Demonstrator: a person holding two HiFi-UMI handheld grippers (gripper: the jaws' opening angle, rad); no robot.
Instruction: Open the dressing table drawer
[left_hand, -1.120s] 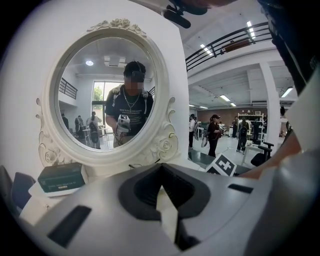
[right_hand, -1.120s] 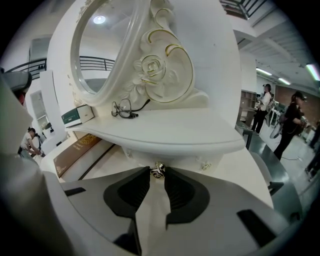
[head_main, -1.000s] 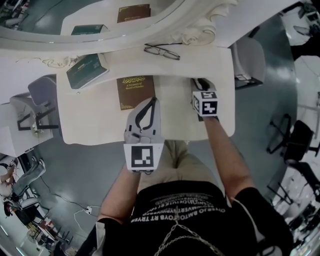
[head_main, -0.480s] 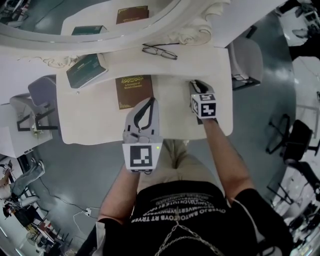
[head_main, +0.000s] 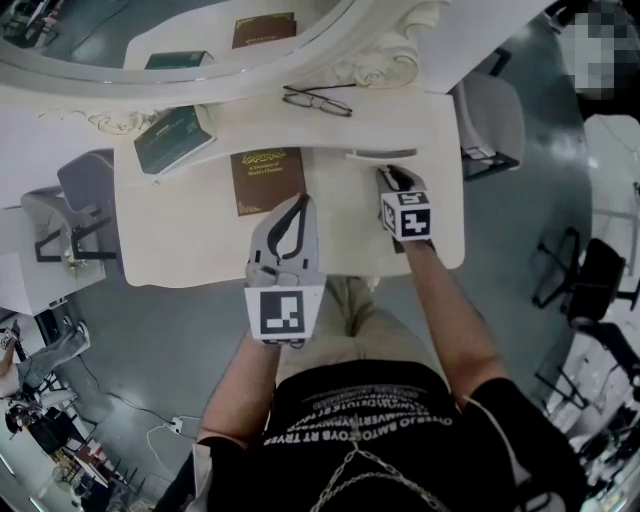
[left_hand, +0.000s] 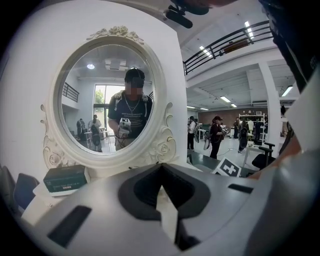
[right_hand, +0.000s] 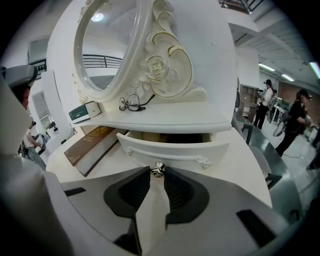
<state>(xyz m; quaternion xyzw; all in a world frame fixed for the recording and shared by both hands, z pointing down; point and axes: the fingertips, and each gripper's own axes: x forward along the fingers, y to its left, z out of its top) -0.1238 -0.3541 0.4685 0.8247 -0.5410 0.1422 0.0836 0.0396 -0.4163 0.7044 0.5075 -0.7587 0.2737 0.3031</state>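
The drawer (right_hand: 172, 150) sits under the raised shelf (right_hand: 165, 121) on the right side of the dressing table. It stands partly open: its white front is clear of the shelf edge and a dark gap shows behind it. What lies inside cannot be made out. A small metal knob (right_hand: 158, 169) is fixed at the middle of the front.

Your right hand-held gripper (head_main: 388, 176) is clamped on that knob, one jaw on each side of it, angled down toward the drawer front. Your left hand-held gripper (head_main: 299, 205) hangs above the bench (head_main: 190, 235), near its front edge, jaws together with nothing between them. It takes no part in the pull.

Step in hand: the pull stroke. Judge it as only part way through, since just a short length of the drawer is out.

Next move: draw the right hand-held gripper straight back toward you, along the line of the drawer's travel. Do not lift or twist; the knob is small and rounded, and the jaws could slip off it. Pull evenly so the drawer does not skew in its opening.

Check clearance: the brown book (head_main: 269, 180) lies on the bench just left of the drawer, the glasses (head_main: 318, 102) rest on the shelf above, and the green book (head_main: 172, 140) lies further left. None appears to lie in the drawer's path
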